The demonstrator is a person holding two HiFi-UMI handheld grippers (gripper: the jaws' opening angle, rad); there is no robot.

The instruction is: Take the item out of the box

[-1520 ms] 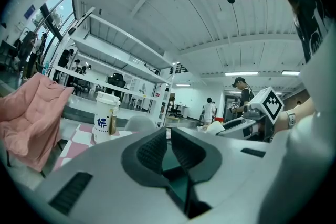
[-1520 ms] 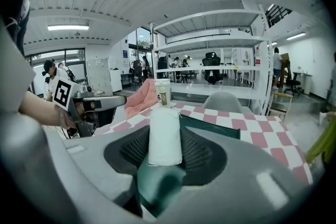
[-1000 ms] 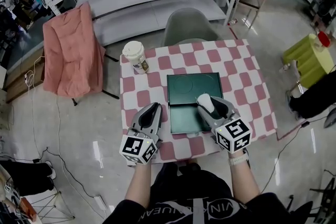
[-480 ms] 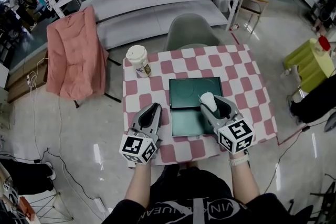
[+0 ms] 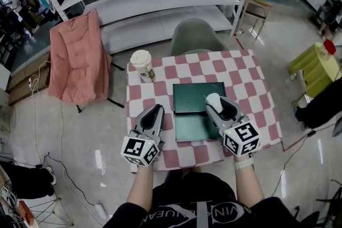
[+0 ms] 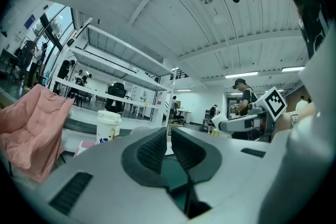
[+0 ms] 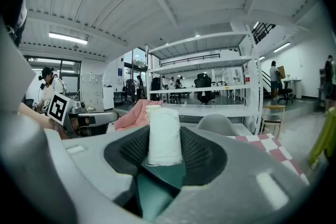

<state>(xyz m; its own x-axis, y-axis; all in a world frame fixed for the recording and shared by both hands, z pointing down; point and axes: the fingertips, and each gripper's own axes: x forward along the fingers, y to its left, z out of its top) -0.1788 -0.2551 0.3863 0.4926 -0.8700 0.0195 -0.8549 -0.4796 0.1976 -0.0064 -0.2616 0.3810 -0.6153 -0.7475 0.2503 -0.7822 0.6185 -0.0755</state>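
A person stands at a small table (image 5: 251, 88) with a pink and white checked cloth, a two-jaw tool in each hand. The right gripper (image 5: 216, 107) pinches a white roll (image 5: 213, 100) by its sides, holding it upright over the open green box (image 5: 189, 128), apparently lifted clear of it. The left gripper (image 5: 155, 110) hovers just left of the box with its jaws all but pressed together and nothing between them. The main risk appears to be the roll itself: it looks soft and stands taller than the pads, so a loose squeeze could let it tip or slide down and drop back into the box, while a hard squeeze could crush it. Nothing steadies the box, so a bump from the gripper on the way out could shift it on the cloth. Swinging left could also knock the paper cup (image 5: 141, 64) at the table's far left corner. Counted: one roll, one box lying open in two halves, one cup, one table, two grippers
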